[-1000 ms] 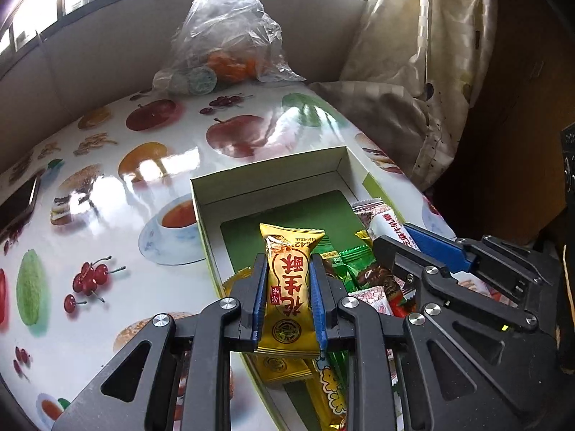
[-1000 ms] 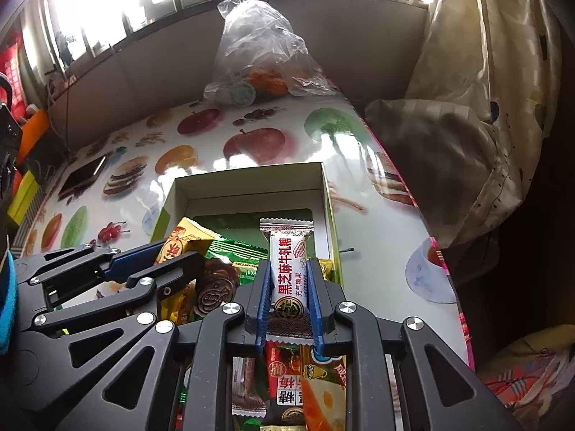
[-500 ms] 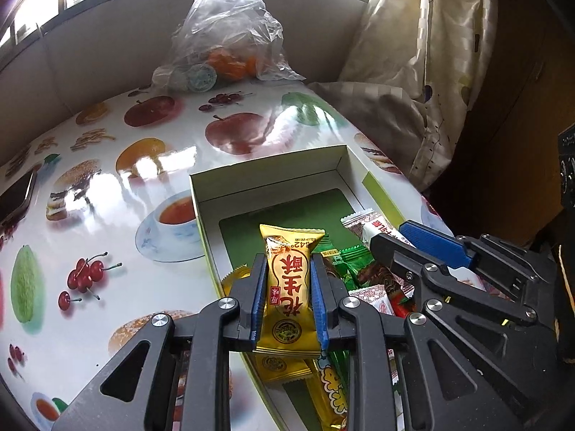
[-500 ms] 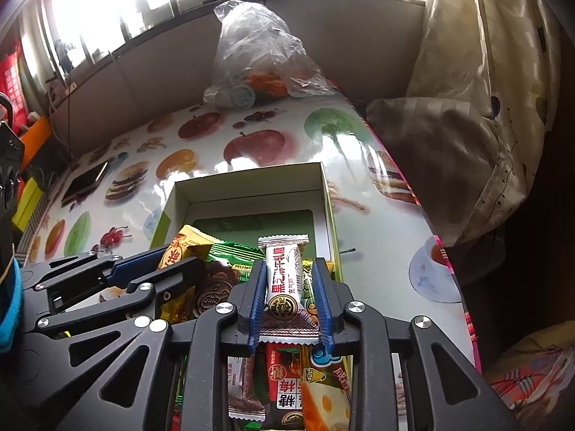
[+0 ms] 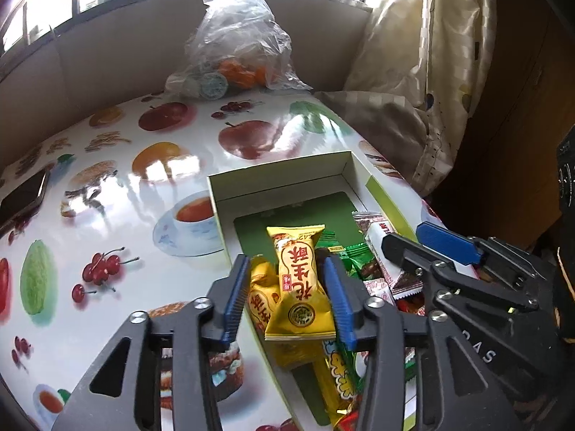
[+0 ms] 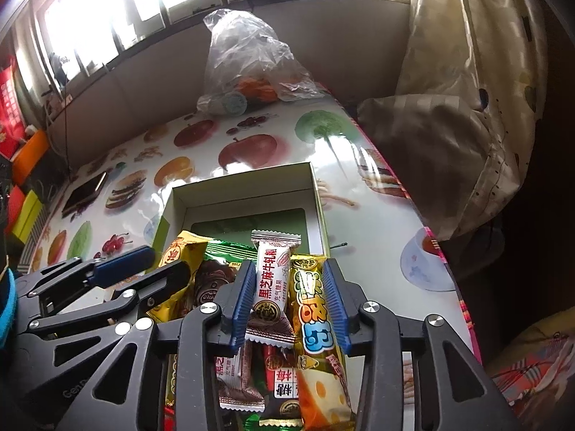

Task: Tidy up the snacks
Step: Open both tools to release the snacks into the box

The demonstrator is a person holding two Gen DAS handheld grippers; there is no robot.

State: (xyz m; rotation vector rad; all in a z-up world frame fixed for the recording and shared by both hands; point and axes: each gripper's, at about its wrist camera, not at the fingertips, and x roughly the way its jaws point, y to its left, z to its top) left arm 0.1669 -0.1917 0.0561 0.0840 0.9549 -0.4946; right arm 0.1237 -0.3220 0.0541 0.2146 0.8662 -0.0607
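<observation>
Shiny white desk (image 5: 118, 194), covered all over with pictures of apples, cherries, burgers and cups of tea. Open green and white box (image 5: 276, 176) near the right edge, with snack packs piled at its near end. Clear plastic bag (image 5: 237, 46) at the far end by the wall, something orange inside. Dark phone (image 5: 23, 197) flat near the left edge, well apart from the box.

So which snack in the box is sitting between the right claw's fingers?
The white sesame nougat bar with black lettering, between the opening right claw; the yellow cheese snack lies beside it.
</observation>
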